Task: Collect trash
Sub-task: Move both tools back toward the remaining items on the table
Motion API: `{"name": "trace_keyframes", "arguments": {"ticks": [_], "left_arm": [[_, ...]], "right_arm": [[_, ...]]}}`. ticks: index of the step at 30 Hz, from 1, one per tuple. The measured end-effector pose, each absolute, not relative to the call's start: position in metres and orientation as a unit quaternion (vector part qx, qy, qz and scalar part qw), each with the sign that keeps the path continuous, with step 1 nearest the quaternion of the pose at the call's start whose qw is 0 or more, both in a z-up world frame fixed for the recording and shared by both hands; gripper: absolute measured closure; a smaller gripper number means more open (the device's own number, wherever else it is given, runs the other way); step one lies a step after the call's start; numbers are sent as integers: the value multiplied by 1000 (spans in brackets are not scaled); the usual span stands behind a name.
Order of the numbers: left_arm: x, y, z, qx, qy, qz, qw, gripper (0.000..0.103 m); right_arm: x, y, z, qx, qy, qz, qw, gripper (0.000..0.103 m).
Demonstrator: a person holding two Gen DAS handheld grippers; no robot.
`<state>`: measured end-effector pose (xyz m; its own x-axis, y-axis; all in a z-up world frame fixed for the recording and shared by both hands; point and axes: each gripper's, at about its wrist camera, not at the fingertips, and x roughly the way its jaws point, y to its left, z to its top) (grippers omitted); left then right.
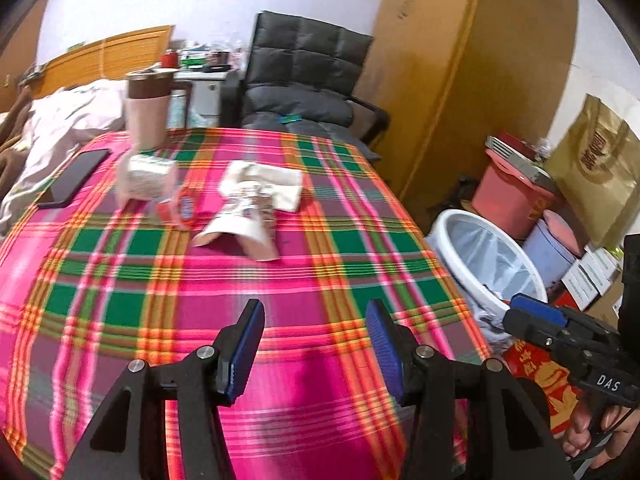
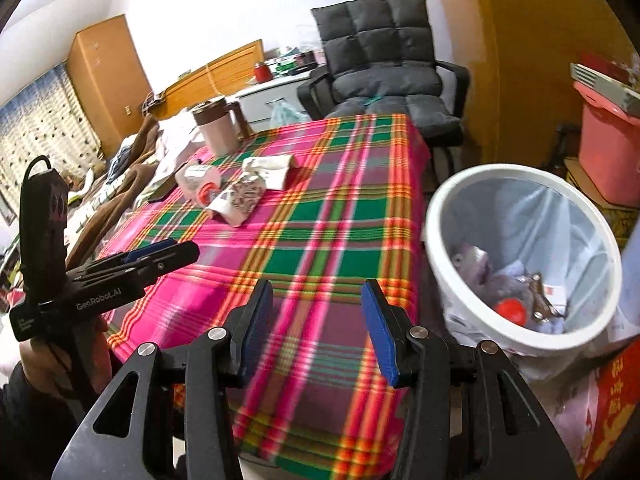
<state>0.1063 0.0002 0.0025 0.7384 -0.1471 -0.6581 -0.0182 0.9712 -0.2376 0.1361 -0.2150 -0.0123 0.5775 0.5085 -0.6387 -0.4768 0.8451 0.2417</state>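
On the pink plaid tablecloth (image 1: 320, 264) lie a crushed paper cup (image 1: 240, 224), a white crumpled cloth (image 1: 268, 180) behind it and a red-and-white roll (image 1: 180, 210). My left gripper (image 1: 314, 308) hovers open over the near part of the table, nothing between its pads. The right wrist view shows the same cup (image 2: 240, 200) and cloth (image 2: 272, 168) far off. My right gripper (image 2: 318, 288) is open and empty above the table's near right corner. A white bin (image 2: 500, 172) with a plastic liner stands on the floor to its right, with trash inside.
A pink tumbler (image 1: 146, 112), a tissue pack (image 1: 144, 176) and a black phone (image 1: 74, 178) sit at the table's far left. A grey padded chair (image 1: 304, 76) stands behind the table. Pink tubs and boxes (image 1: 516, 196) crowd the floor past the bin (image 1: 444, 224).
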Motion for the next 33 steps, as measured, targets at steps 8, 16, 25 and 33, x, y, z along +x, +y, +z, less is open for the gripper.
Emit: {"name": "trace_keyframes", "arguments": {"ticks": [8,16,25,33], "left_arm": [[99,36,-3,-130,363,5,923,50],[103,60,-7,-131,370,32,919,50],[107,85,-9,-133,367,53,919,50],[114,113,-16,-145,370,66,915,50]], "right_arm": [[138,-182,-15,-3,373,296,879,54],[144,-149,-16,-29,380,316,869,54],[153,-120,-18,-55,384,326,862,54],[170,-91,-26,-75,395,332,853,54]]}}
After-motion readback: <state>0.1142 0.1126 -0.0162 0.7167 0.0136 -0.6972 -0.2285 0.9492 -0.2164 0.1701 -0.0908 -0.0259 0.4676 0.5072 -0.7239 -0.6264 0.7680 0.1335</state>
